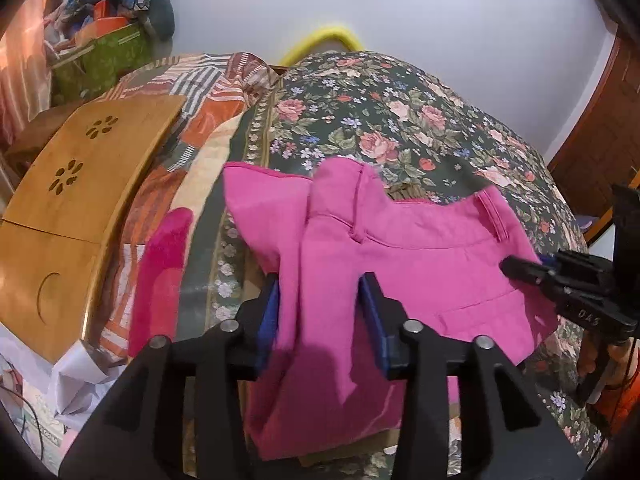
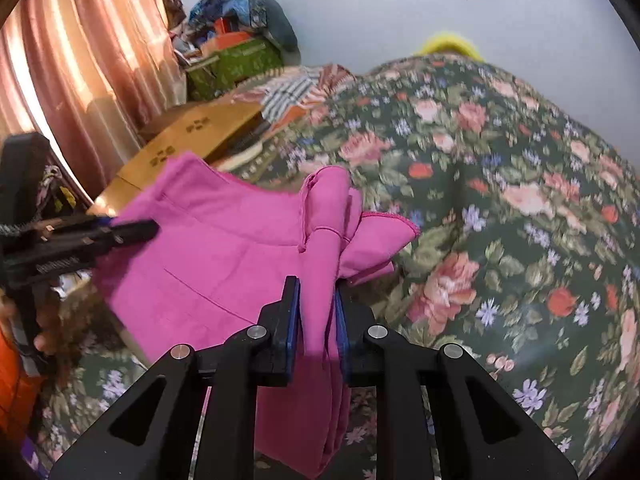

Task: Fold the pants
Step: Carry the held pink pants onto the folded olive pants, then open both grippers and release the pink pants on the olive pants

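Pink pants [image 1: 420, 248] hang lifted above a floral bedspread [image 1: 380, 120], held by the waistband at two places. My left gripper [image 1: 320, 300] has its blue pads around a bunched fold of the fabric, with a wide gap between them. My right gripper [image 2: 318, 304] is shut tight on a gathered edge of the pants [image 2: 224, 264]. The right gripper shows in the left wrist view [image 1: 520, 270] at the pants' right edge. The left gripper shows in the right wrist view [image 2: 136, 228] at their left edge. The legs hang down out of sight.
A wooden lap table [image 1: 72, 208] lies on the bed's left side on a striped patchwork quilt [image 1: 208, 92]. A green box with piled clothes [image 1: 108, 40] stands at the back left. Orange curtains [image 2: 72, 60] hang on the left. A wooden door [image 1: 600, 128] is on the right.
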`<action>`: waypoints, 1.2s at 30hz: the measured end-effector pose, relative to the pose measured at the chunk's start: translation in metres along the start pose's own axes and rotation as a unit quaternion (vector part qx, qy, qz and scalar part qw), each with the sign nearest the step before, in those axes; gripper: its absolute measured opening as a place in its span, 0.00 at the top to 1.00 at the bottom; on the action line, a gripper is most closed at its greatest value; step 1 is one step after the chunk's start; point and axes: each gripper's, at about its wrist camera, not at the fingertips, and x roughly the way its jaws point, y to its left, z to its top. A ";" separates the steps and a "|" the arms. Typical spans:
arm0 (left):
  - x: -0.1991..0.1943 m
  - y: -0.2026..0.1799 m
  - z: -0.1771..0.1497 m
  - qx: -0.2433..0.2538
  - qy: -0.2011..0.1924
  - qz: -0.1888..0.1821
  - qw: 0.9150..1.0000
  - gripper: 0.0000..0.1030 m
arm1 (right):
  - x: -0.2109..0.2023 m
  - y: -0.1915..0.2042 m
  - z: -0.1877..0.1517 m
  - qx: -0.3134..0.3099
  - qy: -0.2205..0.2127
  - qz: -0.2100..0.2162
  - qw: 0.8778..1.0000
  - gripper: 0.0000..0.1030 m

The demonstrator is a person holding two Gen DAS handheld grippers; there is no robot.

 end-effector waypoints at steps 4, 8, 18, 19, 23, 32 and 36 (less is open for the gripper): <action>-0.005 0.009 -0.004 -0.016 0.005 0.002 1.000 0.54 | 0.005 -0.005 -0.006 0.000 0.014 -0.001 1.000 0.80; -0.011 0.012 -0.009 -0.016 0.007 0.024 1.000 0.52 | -0.004 -0.003 -0.012 -0.013 0.016 -0.020 1.000 0.73; -0.027 0.015 -0.012 -0.028 0.013 0.063 0.998 0.51 | -0.011 -0.019 -0.015 -0.008 0.036 -0.063 0.997 0.72; -0.032 0.014 -0.011 -0.027 0.010 0.064 0.998 0.51 | -0.018 -0.018 -0.013 -0.009 0.031 -0.064 0.997 0.72; -0.070 -0.002 -0.007 -0.020 -0.015 0.068 0.997 0.51 | -0.057 -0.011 -0.004 -0.012 -0.002 -0.065 0.998 0.72; -0.201 -0.072 -0.011 0.024 -0.121 0.041 0.992 0.51 | -0.176 0.027 0.004 -0.013 -0.115 -0.034 0.993 0.72; -0.270 -0.107 -0.025 0.051 -0.179 0.020 0.982 0.51 | -0.230 0.050 0.000 -0.019 -0.161 -0.017 0.987 0.72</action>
